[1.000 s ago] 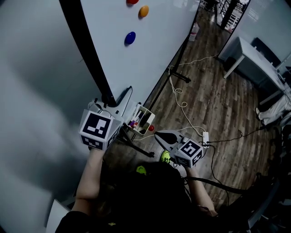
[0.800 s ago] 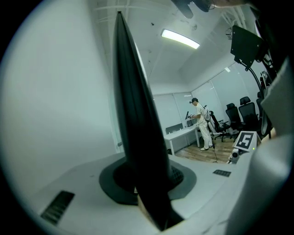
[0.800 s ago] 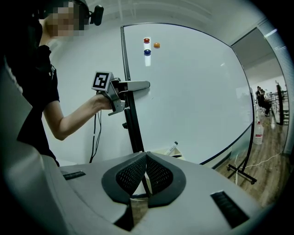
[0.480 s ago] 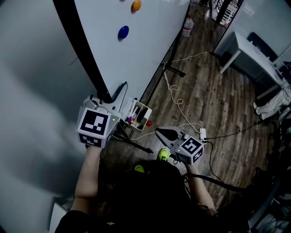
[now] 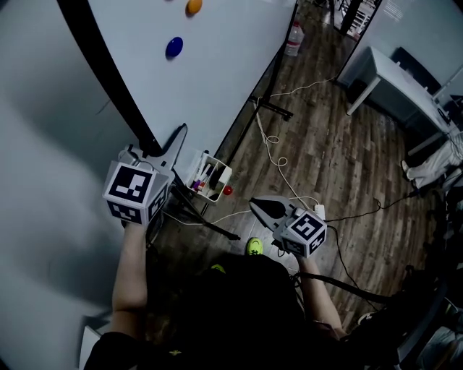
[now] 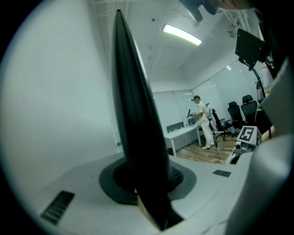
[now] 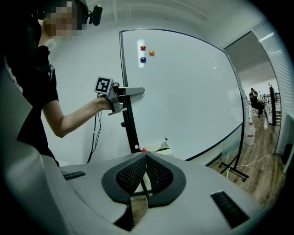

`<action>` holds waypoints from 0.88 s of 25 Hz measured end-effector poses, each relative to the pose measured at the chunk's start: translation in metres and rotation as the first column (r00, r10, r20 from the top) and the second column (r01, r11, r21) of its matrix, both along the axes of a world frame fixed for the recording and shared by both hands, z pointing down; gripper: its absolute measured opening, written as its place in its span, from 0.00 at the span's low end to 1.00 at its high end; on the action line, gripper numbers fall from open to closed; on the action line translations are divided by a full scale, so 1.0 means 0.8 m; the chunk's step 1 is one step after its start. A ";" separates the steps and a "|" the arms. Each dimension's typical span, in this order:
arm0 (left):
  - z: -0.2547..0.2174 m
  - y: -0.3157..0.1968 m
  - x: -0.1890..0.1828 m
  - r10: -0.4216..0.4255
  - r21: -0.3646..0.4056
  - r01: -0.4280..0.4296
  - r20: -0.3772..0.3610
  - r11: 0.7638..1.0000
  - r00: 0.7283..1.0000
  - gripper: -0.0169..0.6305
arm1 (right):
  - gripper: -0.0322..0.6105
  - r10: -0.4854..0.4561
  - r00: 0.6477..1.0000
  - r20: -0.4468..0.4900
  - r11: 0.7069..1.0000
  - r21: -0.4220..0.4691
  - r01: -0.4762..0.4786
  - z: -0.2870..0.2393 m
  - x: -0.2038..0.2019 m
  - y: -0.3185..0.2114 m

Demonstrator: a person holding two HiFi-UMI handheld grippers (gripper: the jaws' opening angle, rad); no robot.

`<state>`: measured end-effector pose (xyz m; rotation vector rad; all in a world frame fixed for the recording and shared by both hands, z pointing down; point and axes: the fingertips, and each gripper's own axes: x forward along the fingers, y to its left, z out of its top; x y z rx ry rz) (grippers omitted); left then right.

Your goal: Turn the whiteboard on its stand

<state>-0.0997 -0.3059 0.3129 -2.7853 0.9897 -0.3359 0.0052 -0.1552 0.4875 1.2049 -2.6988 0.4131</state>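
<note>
Whiteboard: the big whiteboard (image 5: 217,65) stands on the wooden floor (image 5: 325,159), close to a pale wall. From the head view it leans off to the upper right.
Black edge: a black edge (image 5: 101,72) runs down the near side of the whiteboard.
Left gripper: the left gripper (image 5: 165,144) is squeezed onto the black edge, with one jaw on each side. In the left gripper view the black edge (image 6: 133,114) fills the gap between the jaws. The right gripper view shows it from the side, held up high on that edge.
Right gripper: the right gripper (image 5: 255,204) is held low over the floor, well apart from the whiteboard. Its jaws are pressed together at the tips, with nothing between them (image 7: 146,158).
Magnets: a blue magnet (image 5: 173,47) and an orange magnet (image 5: 193,6) stick on the whiteboard. The right gripper view also shows a red magnet (image 7: 143,47) near them.
Pen box: a small pen box (image 5: 208,175) sits at the bottom of the whiteboard, just beside the left gripper.
Stand foot: a black stand foot (image 5: 271,108) rests on the floor.
Cable: a white cable (image 5: 278,155) curls over the floor near the stand foot.
Table: a white table (image 5: 391,79) stands far off at the right.
</note>
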 end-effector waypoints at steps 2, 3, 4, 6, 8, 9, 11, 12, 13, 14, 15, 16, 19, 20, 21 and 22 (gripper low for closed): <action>0.011 -0.003 -0.003 -0.002 0.000 0.002 -0.006 1.000 1.000 0.18 | 0.04 0.006 1.000 -0.005 1.000 -0.005 -0.006 0.015 0.010 0.004; 0.021 -0.006 -0.005 -0.003 0.001 0.003 -0.010 1.000 1.000 0.18 | 0.04 0.008 1.000 -0.009 1.000 -0.008 -0.009 0.027 0.014 0.002; 0.033 -0.010 -0.006 -0.005 0.003 0.005 -0.013 1.000 1.000 0.18 | 0.04 0.010 1.000 -0.015 1.000 -0.009 -0.010 0.040 0.017 -0.001; 0.057 -0.022 -0.004 -0.010 0.006 0.010 -0.013 1.000 1.000 0.18 | 0.04 0.009 1.000 -0.025 1.000 -0.006 -0.009 0.063 0.027 -0.012; 0.067 -0.035 0.010 -0.017 0.002 0.017 -0.009 1.000 1.000 0.17 | 0.04 0.005 1.000 -0.027 1.000 -0.004 -0.005 0.071 0.042 -0.027; 0.062 -0.042 0.020 -0.020 -0.003 0.020 -0.006 1.000 1.000 0.17 | 0.04 0.002 1.000 -0.025 1.000 -0.002 -0.002 0.066 0.052 -0.035; 0.034 -0.060 0.049 -0.024 -0.016 0.024 0.004 1.000 1.000 0.17 | 0.04 -0.007 1.000 -0.013 1.000 -0.003 0.007 0.036 0.077 -0.054; 0.017 -0.070 0.066 -0.025 -0.023 0.026 0.011 0.999 1.000 0.17 | 0.04 -0.011 1.000 -0.003 1.000 -0.006 0.011 0.018 0.093 -0.064; 0.002 -0.080 0.084 -0.026 -0.028 0.027 0.016 0.999 1.000 0.17 | 0.04 -0.014 1.000 0.007 1.000 -0.010 0.014 0.003 0.108 -0.073; -0.008 -0.089 0.099 -0.028 -0.031 0.028 0.021 0.999 0.999 0.17 | 0.04 -0.015 1.000 0.013 1.000 -0.012 0.015 -0.007 0.121 -0.080; -0.014 -0.096 0.110 -0.029 -0.032 0.030 0.024 0.999 0.999 0.17 | 0.04 -0.015 1.000 0.017 1.000 -0.014 0.015 -0.011 0.132 -0.085; -0.015 -0.103 0.118 -0.030 -0.031 0.030 0.026 0.999 0.999 0.17 | 0.04 -0.015 1.000 0.018 1.000 -0.016 0.015 -0.012 0.140 -0.088; -0.027 -0.120 0.147 -0.031 -0.032 0.032 0.032 0.999 0.999 0.17 | 0.04 -0.014 1.000 0.024 1.000 -0.025 0.014 -0.018 0.169 -0.090; -0.037 -0.125 0.163 -0.031 -0.032 0.033 0.036 0.999 0.999 0.17 | 0.04 -0.008 1.000 0.029 1.000 -0.027 0.009 -0.027 0.185 -0.091; -0.048 -0.129 0.180 -0.033 -0.033 0.034 0.040 0.999 0.999 0.17 | 0.04 -0.004 0.999 0.034 1.000 -0.026 0.005 -0.037 0.201 -0.090; -0.056 -0.133 0.194 -0.035 -0.033 0.036 0.043 0.999 0.998 0.16 | 0.04 -0.002 0.999 0.038 1.000 -0.025 0.003 -0.044 0.215 -0.088</action>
